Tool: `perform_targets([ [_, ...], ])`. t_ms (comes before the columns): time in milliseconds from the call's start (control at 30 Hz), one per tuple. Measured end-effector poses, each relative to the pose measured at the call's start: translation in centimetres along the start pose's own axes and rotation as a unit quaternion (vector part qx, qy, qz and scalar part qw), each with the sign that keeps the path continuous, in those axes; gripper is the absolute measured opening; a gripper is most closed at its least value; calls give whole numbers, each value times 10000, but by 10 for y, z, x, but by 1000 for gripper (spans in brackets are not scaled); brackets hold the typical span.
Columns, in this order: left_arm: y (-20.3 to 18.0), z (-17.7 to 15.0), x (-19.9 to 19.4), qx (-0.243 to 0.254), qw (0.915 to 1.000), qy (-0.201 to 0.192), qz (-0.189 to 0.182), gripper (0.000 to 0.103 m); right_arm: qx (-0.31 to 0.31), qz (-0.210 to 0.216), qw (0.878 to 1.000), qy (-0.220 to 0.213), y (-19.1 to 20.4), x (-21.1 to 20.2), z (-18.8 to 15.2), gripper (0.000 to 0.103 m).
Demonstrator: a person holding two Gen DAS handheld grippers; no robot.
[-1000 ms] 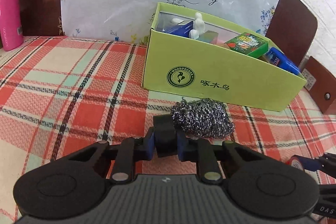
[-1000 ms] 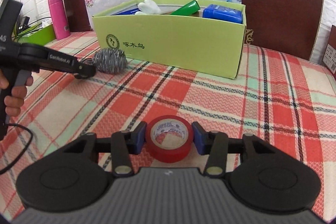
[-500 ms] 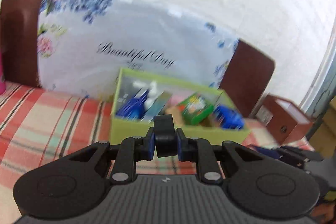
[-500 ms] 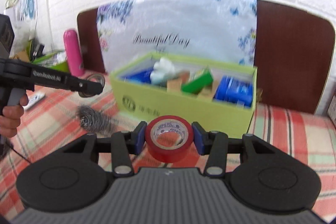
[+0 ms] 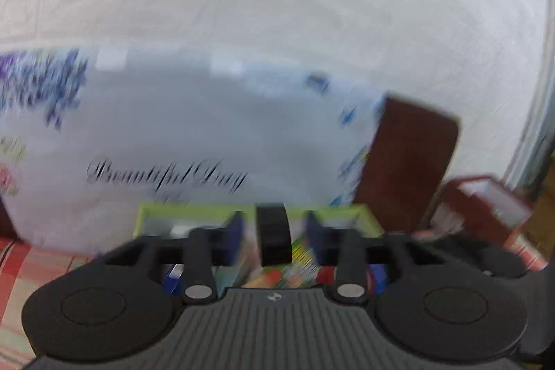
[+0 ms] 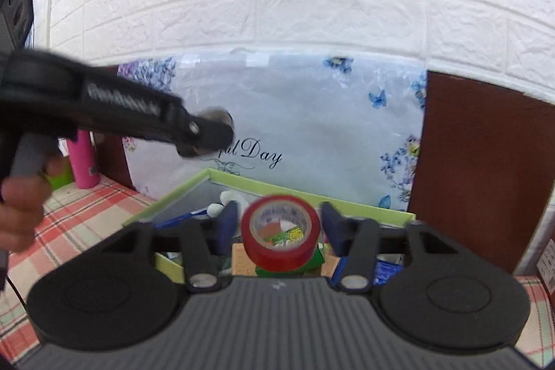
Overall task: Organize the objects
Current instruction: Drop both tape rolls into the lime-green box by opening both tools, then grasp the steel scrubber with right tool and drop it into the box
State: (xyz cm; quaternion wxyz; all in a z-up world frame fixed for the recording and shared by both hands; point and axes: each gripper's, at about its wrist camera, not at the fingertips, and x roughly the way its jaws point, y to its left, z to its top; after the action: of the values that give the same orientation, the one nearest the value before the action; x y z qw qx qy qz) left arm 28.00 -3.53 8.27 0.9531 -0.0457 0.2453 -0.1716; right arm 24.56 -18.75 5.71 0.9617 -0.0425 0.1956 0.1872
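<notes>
Both claws over the green box (image 6: 364,212), opening.
Right claw (image 6: 280,226) spreads, pads clear of the red tape (image 6: 280,236); left claw (image 5: 274,233) spreads around a black block (image 5: 274,234). Floral bag (image 6: 295,127) stands behind.

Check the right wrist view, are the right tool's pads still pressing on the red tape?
No. The right tool is opening, and gaps show on both sides of the tape, which hangs over the box.
</notes>
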Motion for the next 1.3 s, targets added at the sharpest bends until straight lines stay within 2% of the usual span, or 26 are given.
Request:
perform_targets([
  [67, 13, -15, -7, -78, 9998, -23, 170, 65, -103, -238, 9996, 103, 4, 6, -11, 86],
  [133, 31, -25, -20, -338, 9993, -67, 137, 67, -166, -110, 9998, 14, 11, -2, -25, 86],
  [233, 54, -35, -38, -794, 9963, -42, 313, 75, -168, 479, 9987, 27, 30, -16, -41, 83],
  [367, 67, -36, -52, -947, 9936, -24, 622, 77, -621, 1384, 9874, 452, 78, -6, -57, 78],
  [433, 70, -37, -60, -930, 9933, -44, 688, 79, -765, 1664, 9804, 730, 101, 7, -64, 70],
  [533, 70, -38, -68, -839, 9935, -104, 763, 80, -848, 1846, 9743, 974, 126, 24, -70, 65],
  [567, 69, -39, -70, -804, 9936, -123, 782, 80, -900, 1863, 9727, 1049, 133, 29, -72, 61],
  [600, 69, -39, -71, -767, 9938, -126, 796, 80, -941, 1890, 9707, 1145, 139, 33, -74, 39],
  [633, 69, -40, -74, -741, 9938, -113, 816, 80, -963, 1964, 9672, 1290, 142, 36, -76, 32],
  [767, 71, -46, -85, -764, 9927, -97, 933, 80, -925, 1855, 9716, 1139, 130, 16, -71, 30],
  [967, 64, -55, -102, -765, 9924, -136, 949, 82, -587, 969, 9935, 127, 80, -20, -24, 30],
  [1000, 61, -57, -103, -728, 9929, -121, 931, 83, -478, 760, 9960, 1, 72, -19, -15, 32],
  [1067, 52, -60, -104, -620, 9932, -61, 980, 84, -100, 325, 9992, -200, 54, -11, 0, 44],
  [1100, 48, -62, -105, -579, 9930, -9, 1030, 85, 0, 108, 9995, -290, 46, -5, 3, 77],
  [1133, 44, -64, -106, -516, 9929, 64, 1067, 85, 39, -148, 9997, -216, 40, 0, 4, 98],
  [1167, 39, -68, -107, -436, 9928, 154, 1107, 86, 97, -430, 9990, -69, 36, 2, 4, 97],
  [1200, 35, -71, -107, -346, 9923, 253, 1162, 86, 156, -511, 9986, -60, 33, -2, 1, 97],
  [1267, 27, -76, -108, -242, 9903, 388, 1311, 86, 232, -331, 9991, -129, 24, -23, -8, 98],
  [1300, 22, -79, -109, -237, 9899, 406, 1340, 86, 277, -347, 9989, -135, 23, -35, -11, 102],
])
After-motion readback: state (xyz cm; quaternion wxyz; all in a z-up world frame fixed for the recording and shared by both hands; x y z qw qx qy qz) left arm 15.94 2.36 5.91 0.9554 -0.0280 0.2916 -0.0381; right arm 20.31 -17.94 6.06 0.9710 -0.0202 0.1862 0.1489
